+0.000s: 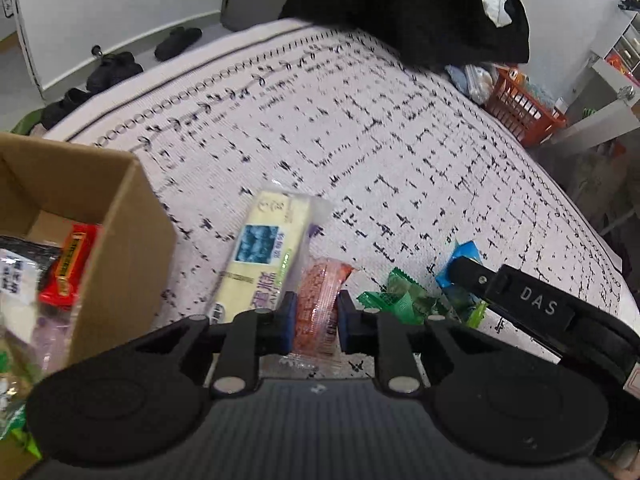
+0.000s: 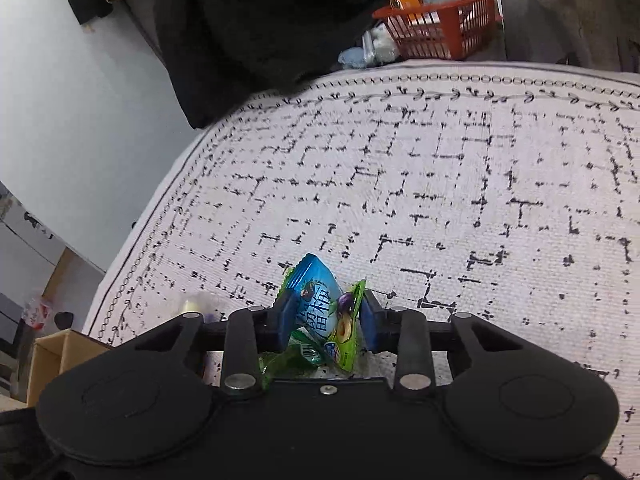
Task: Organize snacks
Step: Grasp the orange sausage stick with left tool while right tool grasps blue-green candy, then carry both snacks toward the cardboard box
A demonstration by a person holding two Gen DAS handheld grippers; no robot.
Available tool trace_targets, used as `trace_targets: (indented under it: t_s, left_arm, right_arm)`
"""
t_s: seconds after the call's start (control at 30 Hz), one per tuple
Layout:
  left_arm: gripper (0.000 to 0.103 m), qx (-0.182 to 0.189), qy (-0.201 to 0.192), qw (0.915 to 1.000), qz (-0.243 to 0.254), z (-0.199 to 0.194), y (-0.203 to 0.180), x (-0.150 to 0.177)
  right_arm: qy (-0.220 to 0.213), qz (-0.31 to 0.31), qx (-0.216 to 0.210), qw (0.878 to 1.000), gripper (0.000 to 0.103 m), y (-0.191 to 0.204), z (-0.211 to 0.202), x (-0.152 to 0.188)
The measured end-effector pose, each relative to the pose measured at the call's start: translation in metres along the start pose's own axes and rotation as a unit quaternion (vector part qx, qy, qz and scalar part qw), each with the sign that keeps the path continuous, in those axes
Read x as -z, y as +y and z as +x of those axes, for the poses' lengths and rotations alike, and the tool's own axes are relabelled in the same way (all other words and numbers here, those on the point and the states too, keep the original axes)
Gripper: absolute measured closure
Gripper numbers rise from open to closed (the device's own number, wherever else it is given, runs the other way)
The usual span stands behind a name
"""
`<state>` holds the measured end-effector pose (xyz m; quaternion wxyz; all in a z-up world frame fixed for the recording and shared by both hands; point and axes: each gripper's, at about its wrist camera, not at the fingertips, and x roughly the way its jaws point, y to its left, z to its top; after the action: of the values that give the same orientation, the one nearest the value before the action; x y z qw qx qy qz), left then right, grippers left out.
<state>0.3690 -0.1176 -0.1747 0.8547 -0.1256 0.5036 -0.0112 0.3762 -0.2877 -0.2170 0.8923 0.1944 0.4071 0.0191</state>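
Note:
My left gripper (image 1: 313, 320) is shut on an orange-pink snack packet (image 1: 318, 304) just above the patterned cloth. Beside it on the left lies a pale yellow cracker pack (image 1: 266, 256). A cardboard box (image 1: 124, 248) at the left holds a red packet (image 1: 70, 264) and other wrapped snacks. Several green wrappers (image 1: 400, 300) and a blue one (image 1: 460, 264) lie to the right, where the other gripper's black finger reaches in. In the right wrist view my right gripper (image 2: 327, 316) is shut on a blue candy packet (image 2: 318, 300) and a green one (image 2: 347, 328), with more green wrappers (image 2: 292, 360) below.
The white cloth with black stitching (image 2: 440, 184) covers the whole surface. A black garment (image 1: 400, 8) hangs at its far edge. An orange basket (image 2: 436, 24) with items stands beyond. Shoes (image 1: 176, 40) lie on the floor at the far left.

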Motion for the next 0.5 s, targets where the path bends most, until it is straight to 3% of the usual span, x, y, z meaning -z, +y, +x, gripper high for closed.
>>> trace_targets:
  t_s: [0.5]
  left_arm:
    - [0.083,-0.028,-0.059,0.9979,-0.003,-0.082,0.008,0.007]
  right_arm:
    - [-0.025,-0.013,-0.027,0.999,0.07,0.008,-0.038,0.002]
